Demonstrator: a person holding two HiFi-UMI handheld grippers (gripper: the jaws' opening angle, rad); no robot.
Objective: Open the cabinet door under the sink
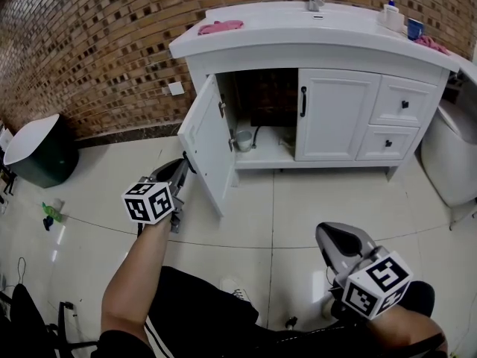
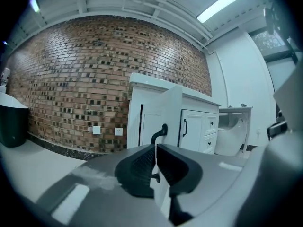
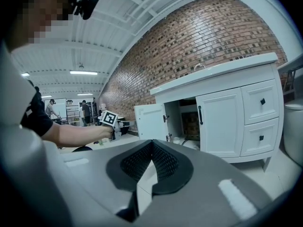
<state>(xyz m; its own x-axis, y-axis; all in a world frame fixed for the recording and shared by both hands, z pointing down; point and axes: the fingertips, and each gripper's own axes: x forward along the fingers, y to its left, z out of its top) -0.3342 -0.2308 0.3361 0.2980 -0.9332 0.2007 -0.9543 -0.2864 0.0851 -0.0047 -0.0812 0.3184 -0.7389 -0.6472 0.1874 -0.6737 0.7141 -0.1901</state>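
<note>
The white cabinet [image 1: 335,114] under the sink [image 1: 298,28] has its left door [image 1: 205,136] swung far out toward me. The inside shows a dark back wall, a pipe and a small cup [image 1: 244,140]. My left gripper [image 1: 182,168] is at the outer face of that door. In the left gripper view the jaws [image 2: 155,148] are nearly together on the black door handle [image 2: 162,130], whose top curls above the fingertips. My right gripper [image 1: 329,235] hangs low at the right, away from the cabinet, shut and empty [image 3: 151,143].
The right door with a black handle [image 1: 303,101] is closed, with two drawers [image 1: 402,103] beside it. A pink cloth [image 1: 220,27] and bottles [image 1: 391,13] lie on the counter. A toilet [image 1: 447,155] stands at the right, a dark round bin [image 1: 41,151] at the left.
</note>
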